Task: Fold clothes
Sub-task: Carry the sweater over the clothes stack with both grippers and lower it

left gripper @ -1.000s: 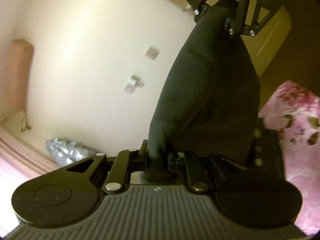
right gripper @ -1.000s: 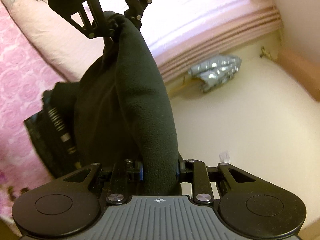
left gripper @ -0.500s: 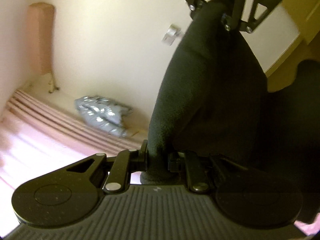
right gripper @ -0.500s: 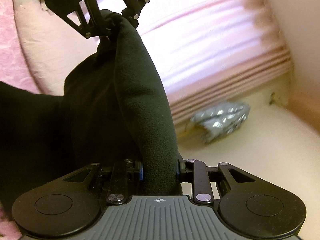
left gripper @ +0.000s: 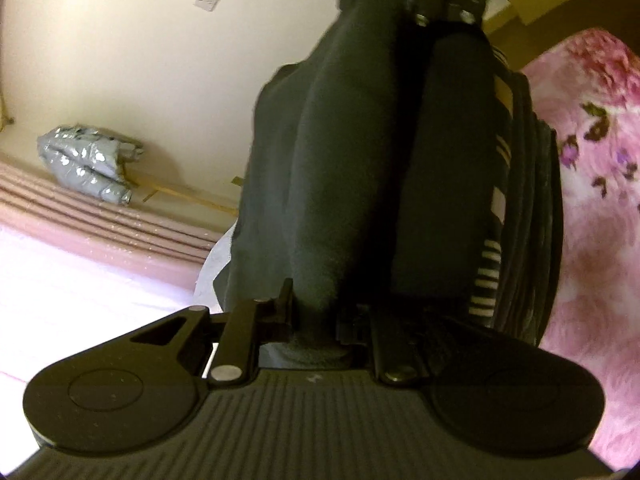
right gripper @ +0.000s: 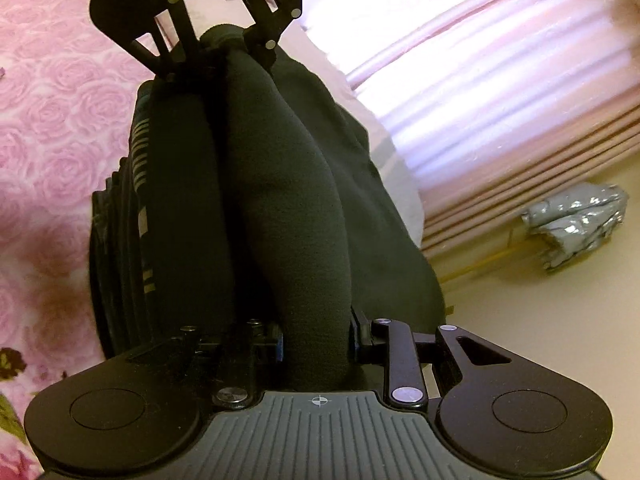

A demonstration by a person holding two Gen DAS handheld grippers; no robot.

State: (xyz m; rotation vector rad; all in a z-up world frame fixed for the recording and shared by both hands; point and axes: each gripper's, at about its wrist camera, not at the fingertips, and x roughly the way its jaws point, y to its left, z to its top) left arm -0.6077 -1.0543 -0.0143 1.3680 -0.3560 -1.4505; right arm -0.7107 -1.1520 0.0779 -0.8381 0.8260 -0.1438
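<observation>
1. Two grippers share one garment: a black fleece-like garment, bunched into a thick roll, stretches between them.
2. Left gripper: its jaws are opening at this moment, yet the fleece roll sits between them and the pads press on it, so it is grasping the cloth.
3. Right gripper: clenched on the other end of the same black roll; fabric fills the gap between its fingers.
4. Each gripper shows at the top of the other's view, w/ the roll running straight from one to the other: right gripper in the left wrist view, left gripper in the right wrist view.
5. Below the roll lies more dark cloth, incl. a black piece w/ pale stripes; the striped edge also shows in the right wrist view. Cannot tell whether it's part of the same garment.
6. Dark pile rests on a pink rose-pattern blanket, seen too at the right of the left view.
7. Beyond: pale pink ribbed bedding and a cream wall.
8. Crumpled silver shiny bundle lies at the wall's base beside the bedding, well apart from the garment; also at right in the right view.
</observation>
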